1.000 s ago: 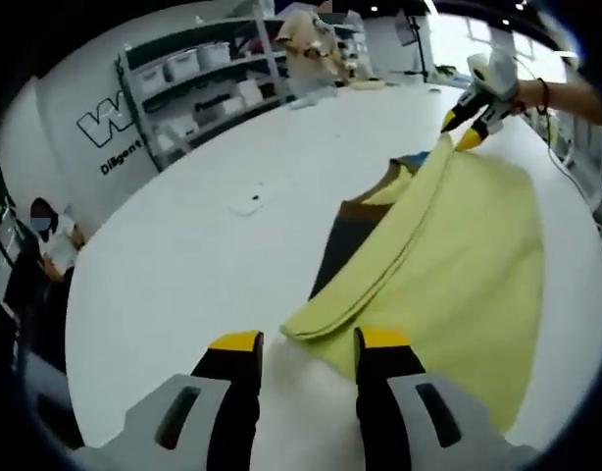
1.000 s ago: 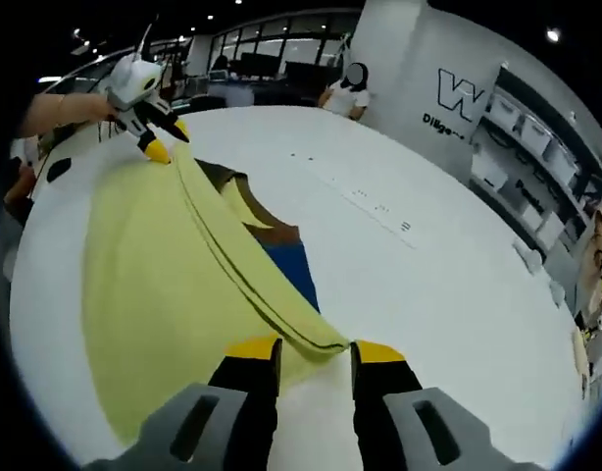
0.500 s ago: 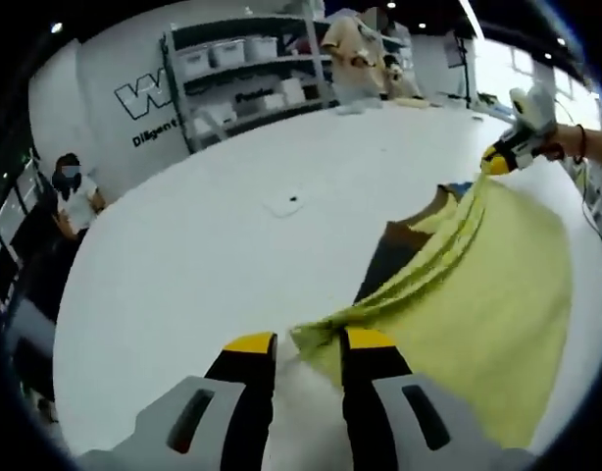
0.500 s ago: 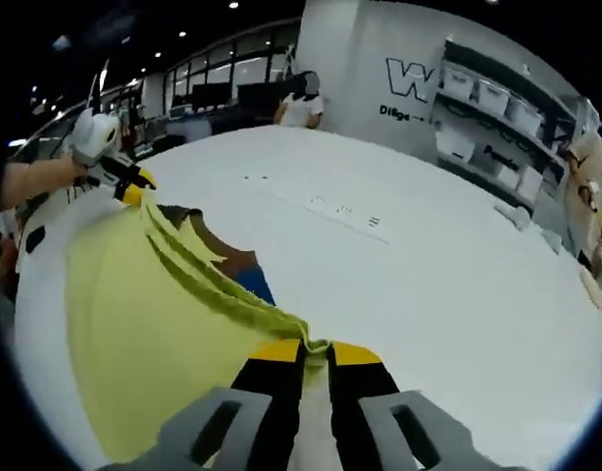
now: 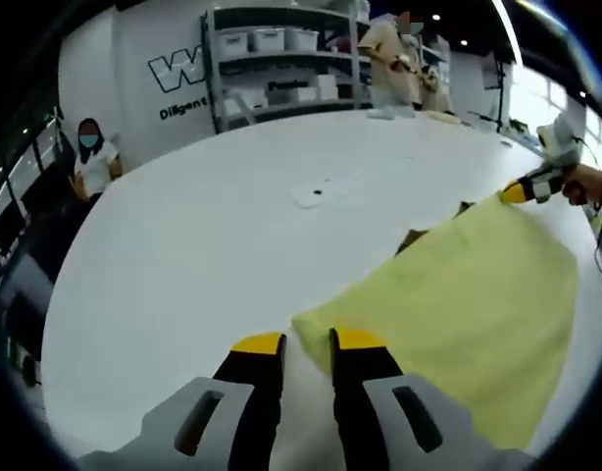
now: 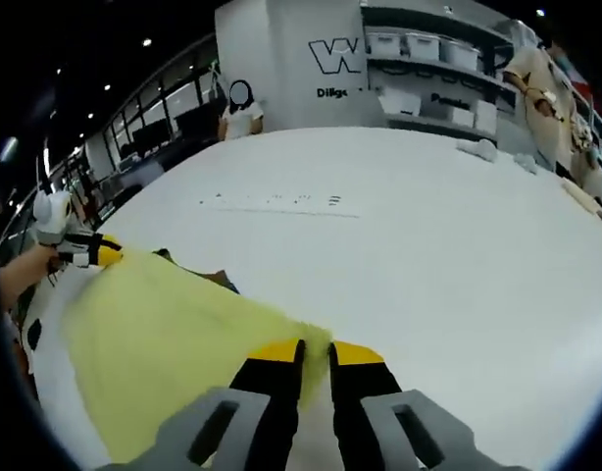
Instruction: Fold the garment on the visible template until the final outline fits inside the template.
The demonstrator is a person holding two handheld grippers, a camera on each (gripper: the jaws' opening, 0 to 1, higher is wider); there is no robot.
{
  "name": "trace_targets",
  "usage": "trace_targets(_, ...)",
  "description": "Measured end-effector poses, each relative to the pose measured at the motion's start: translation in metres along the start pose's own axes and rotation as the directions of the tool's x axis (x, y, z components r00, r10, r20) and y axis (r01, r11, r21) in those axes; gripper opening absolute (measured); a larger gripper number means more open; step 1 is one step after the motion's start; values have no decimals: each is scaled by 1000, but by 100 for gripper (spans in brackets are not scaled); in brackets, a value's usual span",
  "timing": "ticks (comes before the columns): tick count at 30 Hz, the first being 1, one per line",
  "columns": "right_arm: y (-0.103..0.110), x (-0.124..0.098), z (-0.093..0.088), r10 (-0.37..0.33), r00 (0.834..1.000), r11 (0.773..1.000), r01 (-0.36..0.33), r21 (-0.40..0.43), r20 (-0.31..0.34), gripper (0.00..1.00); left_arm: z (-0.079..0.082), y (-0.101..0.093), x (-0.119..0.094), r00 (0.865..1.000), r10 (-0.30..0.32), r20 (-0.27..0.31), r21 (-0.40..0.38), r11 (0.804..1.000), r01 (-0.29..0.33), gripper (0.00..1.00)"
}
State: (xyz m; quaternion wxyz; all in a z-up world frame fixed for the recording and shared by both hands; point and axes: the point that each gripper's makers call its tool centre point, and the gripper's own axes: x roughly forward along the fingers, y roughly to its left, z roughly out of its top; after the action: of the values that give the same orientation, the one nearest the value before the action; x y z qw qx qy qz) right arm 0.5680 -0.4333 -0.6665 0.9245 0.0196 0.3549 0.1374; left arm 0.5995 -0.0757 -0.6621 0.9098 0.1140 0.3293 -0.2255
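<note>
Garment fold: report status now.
Left gripper and right gripper both shut on yellow garment corners. Garment stretched taut over white table. Dark template barely showing. Nothing in the way.

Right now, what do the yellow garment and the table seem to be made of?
Garment: likely soft knit or woven fabric, matte; it hangs taut as a sheet between the left tool and right tool. Table: smooth white hard surface, perhaps laminate; faint sheen.

Left gripper (image 5: 308,345) has its yellow-tipped fingers (image 5: 258,345) nearly together, pinching a corner of the yellow garment (image 5: 468,294). Right gripper (image 6: 315,351) likewise clamps another corner, fingers close. Each shows far off in the other's view, held by a hand (image 5: 581,183).
</note>
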Motion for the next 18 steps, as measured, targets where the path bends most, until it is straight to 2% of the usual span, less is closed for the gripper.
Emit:
trace_targets(2, 2, -3, 0, 6, 1000, 999, -6, 34, -8, 9, 1, 0, -4, 1000, -1, 6, -28, 1000, 1, 17)
trace_targets(6, 6, -9, -4, 15, 999, 995, -12, 104, -31, 25, 1, -5, -12, 1000, -16, 2, -72, 997, 17, 22)
trace_targets(9, 11, -14, -4, 35, 999, 992, -32, 121, -26, 31, 3, -7, -19, 1000, -20, 2, -65, 998, 20, 27)
trace_targets(11, 15, -19, -5, 41, 999, 990, -38, 133, -24, 34, 4, -11, -27, 1000, -28, 6, -86, 996, 29, 31)
trace_targets(15, 24, -28, -8, 74, 997, 986, -70, 154, -25, 46, 6, -22, -40, 997, -62, 48, -126, 990, 67, 38)
trace_targets(18, 35, -38, -11, 110, 993, 986, -104, 134, -34, 50, 3, -29, -48, 996, -65, 57, -124, 990, 72, 42)
